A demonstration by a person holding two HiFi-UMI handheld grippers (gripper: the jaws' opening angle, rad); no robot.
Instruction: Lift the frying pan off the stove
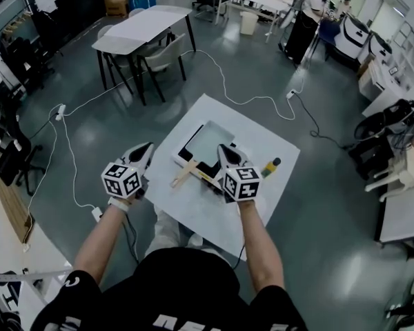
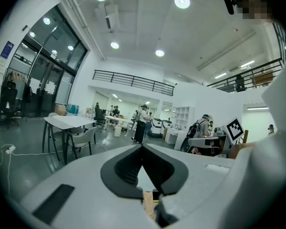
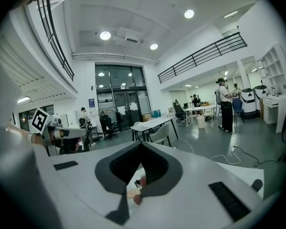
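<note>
A square, pale-rimmed frying pan (image 1: 208, 142) sits on a dark stove (image 1: 208, 168) on the small white table (image 1: 276, 147). Its wooden handle (image 1: 185, 175) points toward the near left. My left gripper (image 1: 146, 149) hangs shut and empty over the table's left edge, a little left of the handle. The right gripper (image 1: 224, 150), also shut and empty, hovers above the pan's near right corner and hides part of the stove. In the left gripper view, the shut jaws of the left gripper (image 2: 142, 147) point out into the room, with a bit of the wooden handle (image 2: 148, 205) showing beneath them. In the right gripper view, the right gripper (image 3: 141, 144) is tilted up the same way.
A yellow and black object (image 1: 270, 166) lies on the table, right of the stove. White cables (image 1: 228, 88) run over the grey floor around it. Farther off stand a table with chairs (image 1: 141, 36), and people (image 1: 307, 9) at the back right.
</note>
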